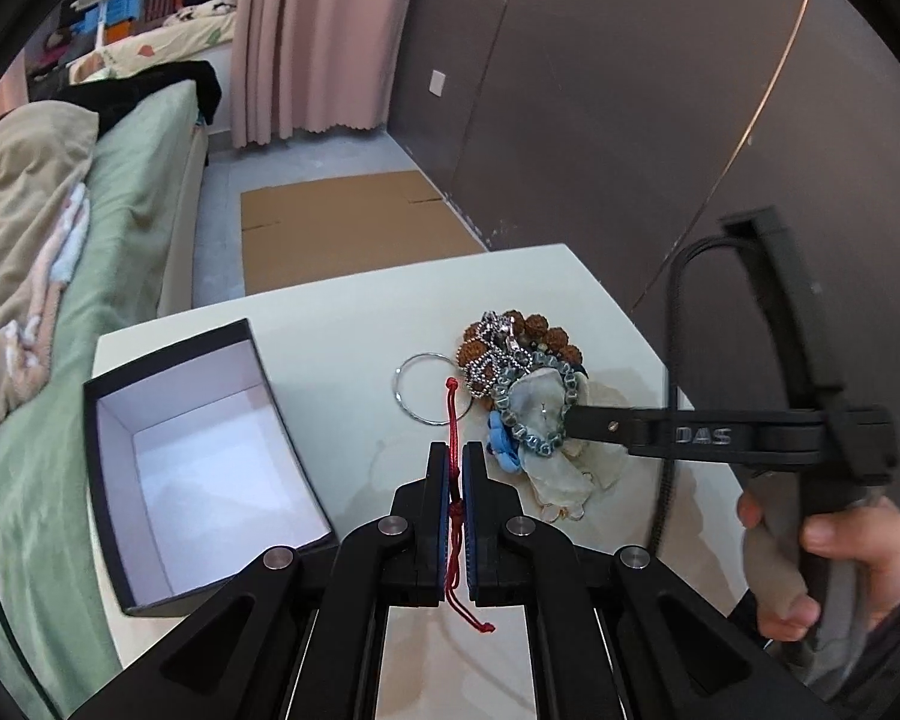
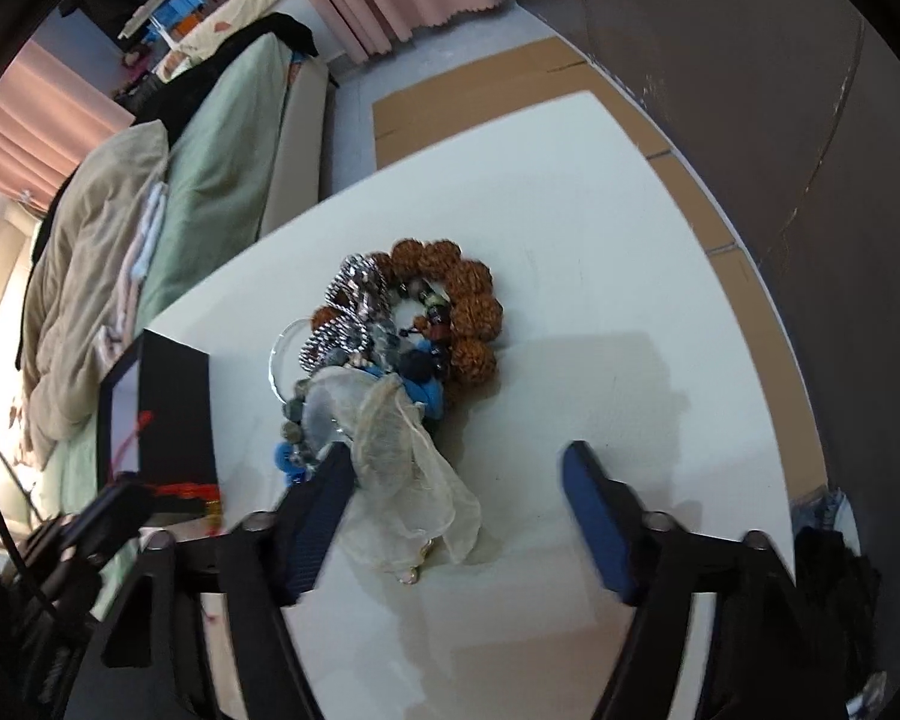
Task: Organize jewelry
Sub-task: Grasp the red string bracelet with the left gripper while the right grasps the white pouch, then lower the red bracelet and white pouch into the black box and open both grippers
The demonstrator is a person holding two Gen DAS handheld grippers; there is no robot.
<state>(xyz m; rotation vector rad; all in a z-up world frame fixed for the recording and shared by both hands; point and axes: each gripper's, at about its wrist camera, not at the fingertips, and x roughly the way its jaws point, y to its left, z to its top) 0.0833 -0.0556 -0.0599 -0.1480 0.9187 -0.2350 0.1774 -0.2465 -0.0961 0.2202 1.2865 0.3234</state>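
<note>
While my left claw (image 1: 456, 462) pinches the limp red cord (image 1: 452, 414) (light, slippery), my right claw (image 2: 456, 468) gapes wide beside the tangled jewelry pile (image 2: 402, 324), best lifted by its stiff beads.

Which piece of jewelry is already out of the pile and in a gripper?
The red cord bracelet, pinched between the left gripper's jaws. The silver ring, brown beads and chain remain piled.

A red cord (image 1: 452, 420) was held pinched between the closed fingers (image 1: 437, 480) of the left gripper (image 1: 456, 462) above the white table (image 1: 342, 360). An open black box (image 1: 198, 456) was seen at the left. The right gripper (image 1: 576, 417) was pressed against a jewelry heap (image 1: 522, 384) beside a silver ring (image 1: 426, 387).
</note>
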